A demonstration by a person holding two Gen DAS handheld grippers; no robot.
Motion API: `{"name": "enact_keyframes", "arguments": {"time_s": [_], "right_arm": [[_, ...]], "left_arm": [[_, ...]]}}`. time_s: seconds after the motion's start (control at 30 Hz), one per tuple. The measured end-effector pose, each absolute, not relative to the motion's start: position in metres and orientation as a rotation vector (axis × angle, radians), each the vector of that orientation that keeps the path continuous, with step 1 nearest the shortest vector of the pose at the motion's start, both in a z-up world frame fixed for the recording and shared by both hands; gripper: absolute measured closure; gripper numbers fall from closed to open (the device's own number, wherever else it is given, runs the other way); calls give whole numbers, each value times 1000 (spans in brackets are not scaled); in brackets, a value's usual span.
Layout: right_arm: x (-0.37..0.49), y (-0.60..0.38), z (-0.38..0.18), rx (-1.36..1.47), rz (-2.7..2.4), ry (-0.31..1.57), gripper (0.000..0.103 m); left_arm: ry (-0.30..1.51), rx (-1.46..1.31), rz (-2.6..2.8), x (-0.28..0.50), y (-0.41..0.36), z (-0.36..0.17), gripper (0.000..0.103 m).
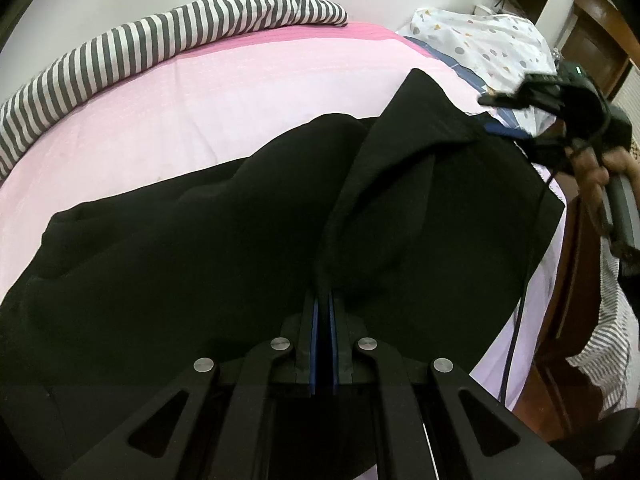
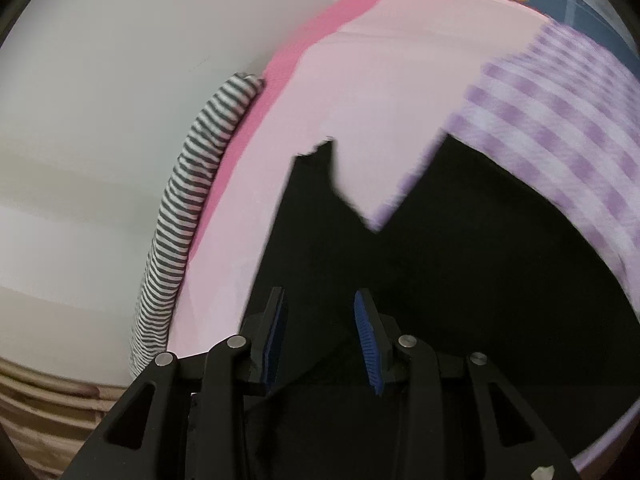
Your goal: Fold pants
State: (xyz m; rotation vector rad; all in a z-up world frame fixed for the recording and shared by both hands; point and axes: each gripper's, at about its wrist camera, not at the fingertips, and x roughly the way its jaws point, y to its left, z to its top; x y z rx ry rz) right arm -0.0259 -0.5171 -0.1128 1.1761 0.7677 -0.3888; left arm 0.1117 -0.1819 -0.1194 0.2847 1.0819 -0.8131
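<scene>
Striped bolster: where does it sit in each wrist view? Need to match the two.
Left wrist: striped bolster arcs across the upper left, along the far edge of the pink sheet, against the wall.
Right wrist: striped bolster runs vertically at left of centre, between wall and pink sheet.
Shared landmark: the black pants lying on the sheet.

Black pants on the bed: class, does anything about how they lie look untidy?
Yes. The black pants lie bunched on the pink sheet, with a ridge of fabric pinched up in the shut left gripper.
</scene>
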Motion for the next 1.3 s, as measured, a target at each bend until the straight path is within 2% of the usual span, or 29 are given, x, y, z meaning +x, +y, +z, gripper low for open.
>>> {"name": "enact_keyframes", "arguments": {"time_s": [0.2,0.4,0.43,0.5,0.63,0.83,1.03,1.13,1.3], "right_arm": [[-46,-516,-131,1275,-410,764,67],[-31,-522,-131,1272,-424,723,67],[-29,-524,-129,1262,-426,715,70],[-19,-528,-128,1221,-421,718,92],[-12,-534,-128,1197,-411,739,97],[-24,-535,-84,1088,-411,693,98],[-82,-533,-37,974,-484,664,98],[-114,-526,-40,948,-559,688,98],[-156,-530,-81,1037,-637,744,99]], "left_arm": [[1084,271,-816,112,-180,-120,98],[1080,282,-807,110,-180,-119,98],[1080,284,-805,110,-180,-119,98],[1077,288,-801,109,-180,-119,98],[1072,303,-789,108,-183,-118,98],[1021,364,-783,98,-189,-108,98],[931,465,-858,66,-207,-96,98],[921,510,-886,53,-214,-100,98],[907,597,-916,37,-220,-111,98]]}}
